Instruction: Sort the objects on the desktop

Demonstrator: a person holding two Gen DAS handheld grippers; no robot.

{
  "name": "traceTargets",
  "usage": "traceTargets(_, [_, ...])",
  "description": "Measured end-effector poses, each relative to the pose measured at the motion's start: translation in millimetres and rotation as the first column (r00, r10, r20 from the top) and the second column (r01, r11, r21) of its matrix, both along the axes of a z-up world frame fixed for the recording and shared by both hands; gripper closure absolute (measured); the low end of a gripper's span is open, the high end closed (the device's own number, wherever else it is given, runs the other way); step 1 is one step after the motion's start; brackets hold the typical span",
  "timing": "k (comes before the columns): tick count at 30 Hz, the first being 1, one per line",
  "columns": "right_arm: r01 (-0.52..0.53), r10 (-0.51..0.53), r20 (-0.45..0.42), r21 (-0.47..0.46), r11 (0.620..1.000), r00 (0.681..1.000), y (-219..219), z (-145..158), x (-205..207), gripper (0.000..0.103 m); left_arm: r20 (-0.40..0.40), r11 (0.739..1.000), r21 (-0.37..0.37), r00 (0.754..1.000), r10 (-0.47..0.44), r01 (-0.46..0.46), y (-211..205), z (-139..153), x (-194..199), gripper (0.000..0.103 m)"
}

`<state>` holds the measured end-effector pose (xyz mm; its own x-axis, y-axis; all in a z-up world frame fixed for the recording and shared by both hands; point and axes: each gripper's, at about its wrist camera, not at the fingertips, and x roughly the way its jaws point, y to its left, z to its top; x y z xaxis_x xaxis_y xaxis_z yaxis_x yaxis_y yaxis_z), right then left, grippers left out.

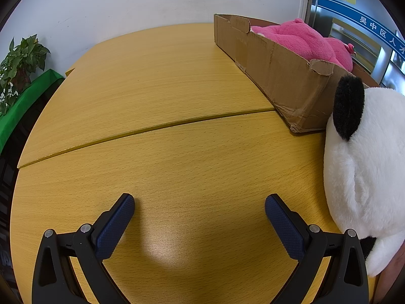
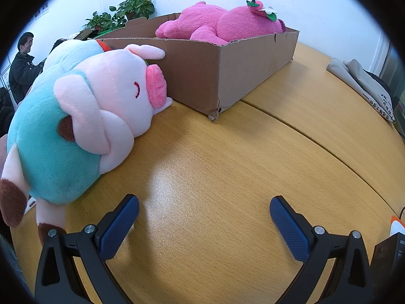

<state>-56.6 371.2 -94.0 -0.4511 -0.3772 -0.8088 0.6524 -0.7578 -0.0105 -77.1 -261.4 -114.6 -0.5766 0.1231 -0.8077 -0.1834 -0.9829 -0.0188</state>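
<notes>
Count: 2 grippers, 1 cardboard box (image 2: 227, 71), 3 plush toys visible across both views, i.e. 1 pink plush (image 2: 220, 22), 1 pig plush (image 2: 83, 116), 1 panda plush (image 1: 364, 167). The left gripper (image 1: 200, 204) is hovering over the wooden table (image 1: 164, 88) w/ jaws spread wide, nothing between the blue pads (image 1: 116, 228). The right gripper (image 2: 204, 205) is likewise standing wide open and empty over bare tabletop. The box is sitting on the far part of the table, open-topped, edges torn; it is holding 1 item, the pink plush, which is lying along the box's long axis w/ its flower-trimmed head toward the box's right end in the right wrist view. Rest of box interior: cannot tell. The pig plush, in a teal garment, is lying on its side outside the box, on the table at left of the right gripper; its long axis is running from near-left to far-right, snout pointing at the box's long wall and resting just beside it, brown-tipped feet nearest the camera. The panda plush is lying at the right edge of the left wrist view, its black ear near the box's front corner; orientation of its body: cannot tell. Background: 1 person standing at far left, potted plants (image 2: 131, 10), 1 grey bag (image 2: 362, 86) on the table at right.
</notes>
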Motion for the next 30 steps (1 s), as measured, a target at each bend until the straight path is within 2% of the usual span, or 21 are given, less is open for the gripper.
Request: traceTargets(30, [0.000,0.000,0.000,0.000,1.000,1.000,-0.9,0.4,-2.0,0.000,0.000,1.000,0.000,1.000,0.000,0.000,-0.2,0.2,-0.7,0.000])
